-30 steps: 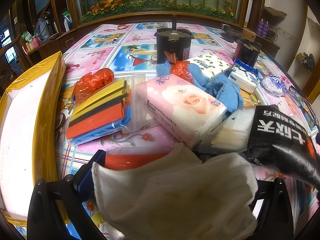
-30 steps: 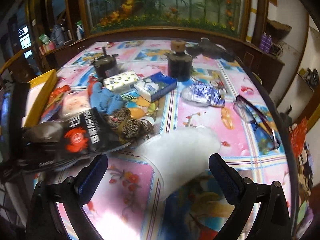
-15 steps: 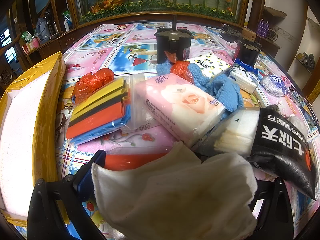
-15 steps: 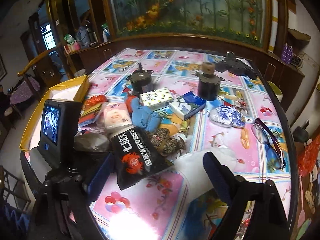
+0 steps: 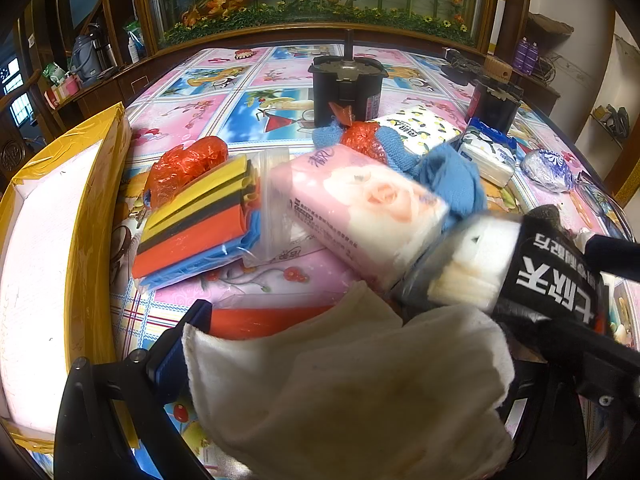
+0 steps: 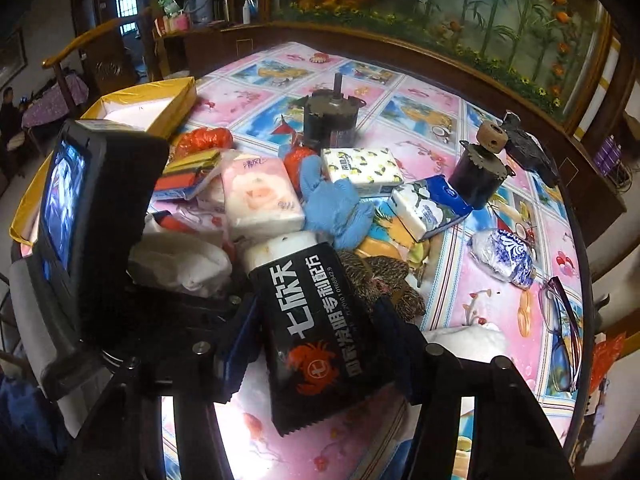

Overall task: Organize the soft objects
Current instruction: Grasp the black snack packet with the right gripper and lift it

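My left gripper [image 5: 344, 364] is shut on a white folded cloth [image 5: 348, 392] that fills the bottom of the left wrist view. My right gripper [image 6: 316, 332] has its blue pads on both sides of a black packet with white characters and a red crab [image 6: 316, 320], shut on it; the packet also shows in the left wrist view [image 5: 552, 276]. A pink rose tissue pack [image 5: 360, 212] lies just beyond, touching the packet's white end. A blue cloth [image 6: 336, 204], a bag of coloured sponges [image 5: 200, 220] and two more tissue packs [image 6: 360, 166] [image 6: 428, 204] lie behind.
A yellow-edged white box [image 5: 72, 216] stands at the table's left. Two black motor-like cylinders [image 6: 330, 118] [image 6: 478, 172] stand further back. A blue-white wrapped ball [image 6: 504, 256], glasses [image 6: 560, 312], a brown knitted item [image 6: 384, 276] and a white cloth [image 6: 464, 336] lie to the right.
My right gripper swung left from the white cloth on the table and closed around the black packet. The packet shifted slightly. My left gripper stayed still with its cloth.
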### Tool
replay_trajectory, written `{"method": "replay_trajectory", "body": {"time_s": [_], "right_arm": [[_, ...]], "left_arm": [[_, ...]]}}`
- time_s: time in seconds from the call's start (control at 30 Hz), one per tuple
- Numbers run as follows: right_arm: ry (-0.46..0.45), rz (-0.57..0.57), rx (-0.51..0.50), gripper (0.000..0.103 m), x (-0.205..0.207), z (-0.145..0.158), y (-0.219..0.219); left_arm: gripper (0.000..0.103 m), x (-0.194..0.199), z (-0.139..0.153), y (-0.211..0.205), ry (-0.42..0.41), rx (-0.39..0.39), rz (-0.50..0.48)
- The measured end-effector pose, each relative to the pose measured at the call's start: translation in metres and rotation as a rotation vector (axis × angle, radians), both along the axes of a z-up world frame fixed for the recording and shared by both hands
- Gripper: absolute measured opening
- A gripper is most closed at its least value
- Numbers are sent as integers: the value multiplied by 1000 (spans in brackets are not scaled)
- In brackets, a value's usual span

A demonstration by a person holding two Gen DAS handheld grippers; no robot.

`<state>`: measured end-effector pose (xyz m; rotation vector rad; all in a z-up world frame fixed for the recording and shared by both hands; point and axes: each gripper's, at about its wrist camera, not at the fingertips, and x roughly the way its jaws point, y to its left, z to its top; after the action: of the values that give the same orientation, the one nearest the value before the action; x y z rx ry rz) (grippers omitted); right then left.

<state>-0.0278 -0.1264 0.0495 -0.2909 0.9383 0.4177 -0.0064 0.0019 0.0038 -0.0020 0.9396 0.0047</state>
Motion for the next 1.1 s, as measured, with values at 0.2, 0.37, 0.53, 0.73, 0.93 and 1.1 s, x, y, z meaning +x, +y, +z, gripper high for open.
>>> {"method": "replay_trajectory", "body": {"time_s": [0.2,0.37,0.53,0.73,0.93,1.1], "right_arm": [[55,-35,42,57,-2,-3,-24],[111,-63,103,57,0,-8,-40],[89,-96,96,56,-8,-6,-53],[88,-110,65,56,-28,-19,-64],[14,-132,19,57,-44,-22,-57],[-29,-121,-23,57,-49,-23,-51]], "left_arm": [[103,2,-9,-18,1,1,-108],[103,4,-9,-25,1,-4,-112],[103,4,-9,-25,0,-4,-112],[103,4,-9,-25,0,-3,-112],[103,4,-9,-25,0,-3,-112],[103,4,-9,-25,0,-3,-112]]}}
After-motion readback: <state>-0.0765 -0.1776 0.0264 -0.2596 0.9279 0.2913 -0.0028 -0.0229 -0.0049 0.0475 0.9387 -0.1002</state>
